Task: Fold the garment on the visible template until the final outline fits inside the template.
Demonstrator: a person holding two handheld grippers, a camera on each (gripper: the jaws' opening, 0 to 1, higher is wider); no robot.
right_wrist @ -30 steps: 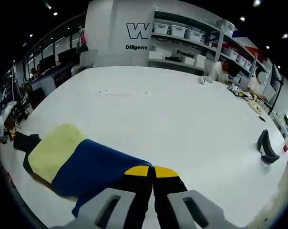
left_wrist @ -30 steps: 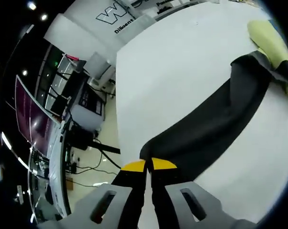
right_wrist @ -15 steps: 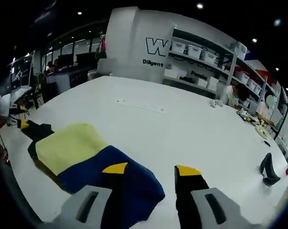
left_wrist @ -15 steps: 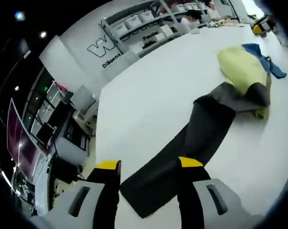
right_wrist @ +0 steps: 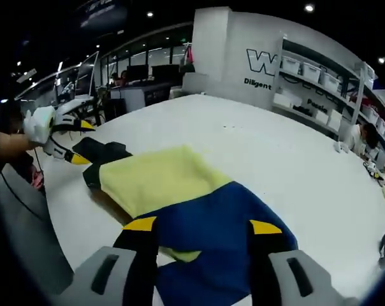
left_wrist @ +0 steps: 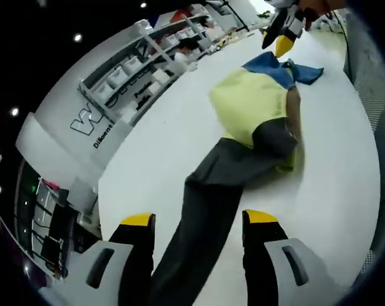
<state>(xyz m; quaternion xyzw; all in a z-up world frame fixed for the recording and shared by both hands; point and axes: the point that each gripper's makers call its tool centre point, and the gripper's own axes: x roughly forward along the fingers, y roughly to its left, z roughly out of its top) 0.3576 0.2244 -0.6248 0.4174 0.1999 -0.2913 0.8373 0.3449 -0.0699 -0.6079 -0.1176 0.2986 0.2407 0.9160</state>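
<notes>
Left claw [left_wrist: 192, 220] spread wide over dark sleeve [left_wrist: 199, 210], right claw [right_wrist: 202, 224] released above blue-yellow garment [right_wrist: 180, 191] on white desk [right_wrist: 294, 159]

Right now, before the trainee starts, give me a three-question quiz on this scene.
1. True or false: the left gripper is open.
2. Which colour is the middle of the garment? A red, B yellow, C white.
3. Fill in: the garment lies on a white ____.

Key: 1 true. 2 B. 3 table.
</notes>
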